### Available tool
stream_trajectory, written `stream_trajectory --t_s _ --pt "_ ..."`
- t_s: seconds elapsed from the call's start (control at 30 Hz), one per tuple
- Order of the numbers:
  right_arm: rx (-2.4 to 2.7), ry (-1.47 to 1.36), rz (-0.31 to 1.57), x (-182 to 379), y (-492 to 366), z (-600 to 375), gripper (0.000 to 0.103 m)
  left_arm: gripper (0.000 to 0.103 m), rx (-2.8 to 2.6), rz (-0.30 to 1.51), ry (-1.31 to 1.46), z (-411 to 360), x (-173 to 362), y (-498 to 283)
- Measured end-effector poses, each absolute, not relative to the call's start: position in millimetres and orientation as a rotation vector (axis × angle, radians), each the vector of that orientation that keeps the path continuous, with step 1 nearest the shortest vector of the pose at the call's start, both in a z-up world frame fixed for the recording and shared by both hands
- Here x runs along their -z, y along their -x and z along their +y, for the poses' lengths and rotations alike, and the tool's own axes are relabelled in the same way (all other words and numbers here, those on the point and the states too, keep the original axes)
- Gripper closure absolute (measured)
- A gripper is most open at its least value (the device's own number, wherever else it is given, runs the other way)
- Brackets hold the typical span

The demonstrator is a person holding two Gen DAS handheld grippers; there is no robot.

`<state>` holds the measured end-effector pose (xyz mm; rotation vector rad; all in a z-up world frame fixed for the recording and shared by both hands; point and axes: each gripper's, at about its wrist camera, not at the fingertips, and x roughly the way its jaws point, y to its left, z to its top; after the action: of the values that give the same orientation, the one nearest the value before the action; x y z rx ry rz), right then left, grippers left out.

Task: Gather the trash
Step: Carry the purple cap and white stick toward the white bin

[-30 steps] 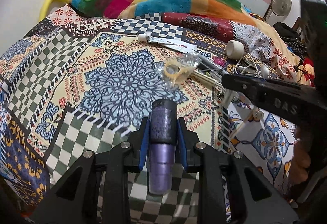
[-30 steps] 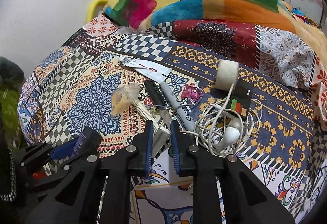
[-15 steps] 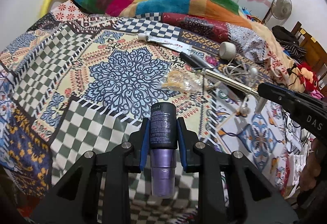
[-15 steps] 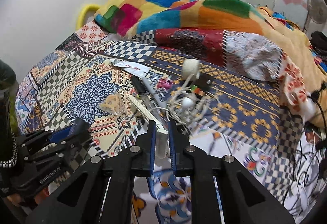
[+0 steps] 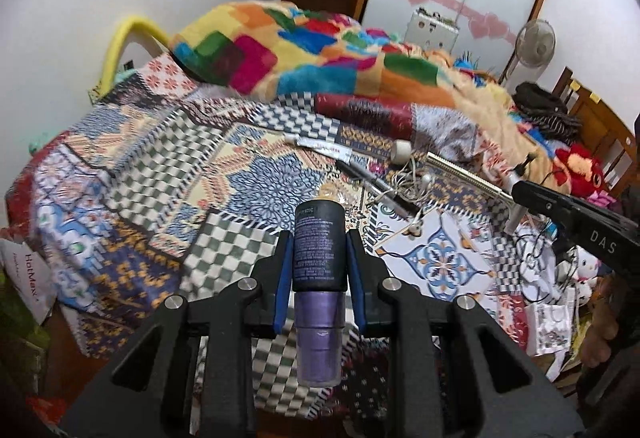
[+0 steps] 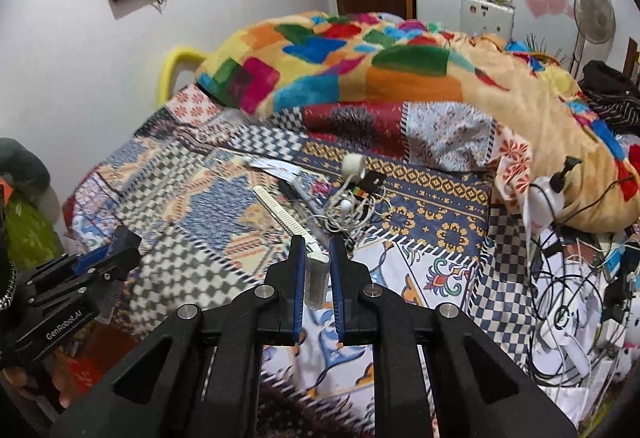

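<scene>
the left tongs (image 5: 319, 258) tilt down over the bed (image 5: 224, 250), pinching one dark bottle with a purple cap (image 5: 319, 250). the right tongs (image 6: 315, 266), also tilted down, pinch one pale comb (image 6: 286, 216) by its end, the rest sticking out above the bed's near edge. farther on lie one tangle of earphones (image 6: 348, 210), two pens (image 5: 372, 182) and one tube (image 5: 320, 146), with bare quilt to the left.

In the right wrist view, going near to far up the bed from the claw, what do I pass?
Right claw → white comb → tangled white earphone cable → white tape roll → multicoloured patchwork blanket.
</scene>
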<state>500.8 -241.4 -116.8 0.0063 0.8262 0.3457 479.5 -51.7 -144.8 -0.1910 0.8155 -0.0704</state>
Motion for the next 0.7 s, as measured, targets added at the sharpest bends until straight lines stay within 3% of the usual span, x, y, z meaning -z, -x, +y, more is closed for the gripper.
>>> stream_trajectory --t_s 0.37,0.7 --pt "-0.429 0.021 0.723 58 -423 -207 0.092 0.078 -0.011 0.709 0.189 -12 82 -377" --pt "-0.542 0.065 0.702 48 -362 -154 0.092 0.078 -0.115 0.689 0.210 44 72 -286"
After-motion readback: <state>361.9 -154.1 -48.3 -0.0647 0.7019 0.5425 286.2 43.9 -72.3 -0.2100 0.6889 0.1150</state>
